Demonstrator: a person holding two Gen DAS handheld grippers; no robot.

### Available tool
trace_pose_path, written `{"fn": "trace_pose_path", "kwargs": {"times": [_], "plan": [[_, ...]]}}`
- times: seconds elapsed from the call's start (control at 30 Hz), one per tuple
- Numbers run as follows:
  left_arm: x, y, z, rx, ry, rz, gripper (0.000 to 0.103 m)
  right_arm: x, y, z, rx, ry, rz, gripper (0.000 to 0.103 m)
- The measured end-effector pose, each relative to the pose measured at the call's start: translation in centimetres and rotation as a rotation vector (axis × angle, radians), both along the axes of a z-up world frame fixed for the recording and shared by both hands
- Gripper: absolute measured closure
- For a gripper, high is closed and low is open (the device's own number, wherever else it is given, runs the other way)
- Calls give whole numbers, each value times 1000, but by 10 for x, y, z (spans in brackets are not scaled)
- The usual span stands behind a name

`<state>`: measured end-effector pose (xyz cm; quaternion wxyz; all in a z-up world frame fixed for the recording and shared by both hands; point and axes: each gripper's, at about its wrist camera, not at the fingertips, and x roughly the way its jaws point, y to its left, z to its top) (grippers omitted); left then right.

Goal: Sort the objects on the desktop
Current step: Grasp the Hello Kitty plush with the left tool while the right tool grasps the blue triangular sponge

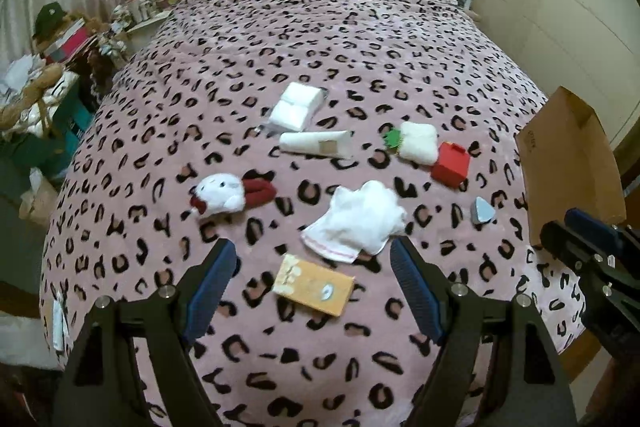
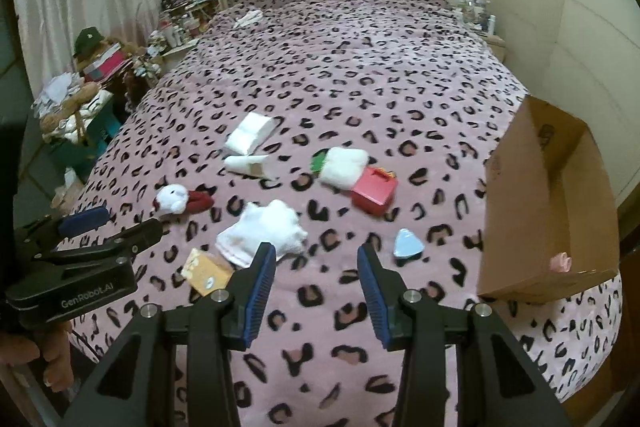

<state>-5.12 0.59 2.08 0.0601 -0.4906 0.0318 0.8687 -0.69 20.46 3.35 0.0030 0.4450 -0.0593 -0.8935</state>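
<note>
1. Desktop objects lie scattered on the leopard-print bedspread [image 1: 360,39], almost all unsorted: the plush toy [image 1: 224,197] sits furthest left, with the tissue pack [image 1: 297,106] and white tube [image 1: 316,143] beyond it.
2. The orange box [image 1: 313,283] lies below the left gripper [image 1: 314,289], whose jaws are spread wide and empty.
3. The white cloth [image 2: 262,233], red box [image 2: 374,195] and blue triangular piece [image 2: 408,245] wait mid-bed.
4. The right gripper [image 2: 316,293] is partly parted, holding nothing.
5. The cardboard box [image 2: 548,211] at far right holds only one small pink item [image 2: 560,261], so sorting seems barely begun.
</note>
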Motion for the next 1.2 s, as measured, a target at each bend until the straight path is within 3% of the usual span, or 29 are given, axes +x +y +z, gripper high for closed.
{"fn": "trace_pose_path", "kwargs": {"times": [0.53,0.9,0.97,1.2], "plan": [[16,-53,-24,16,-30,83,22,5,-31,-17,-38,5,39,60],[18,-72,-79,36,-113,141,20,29,32,-65,-50,-28,-139,60],[13,-78,-90,27,-120,154,12,31,44,-73,-31,-29,-171,60],[-21,-103,-107,10,-122,202,10,6,81,-98,-62,-39,-267,60]]}}
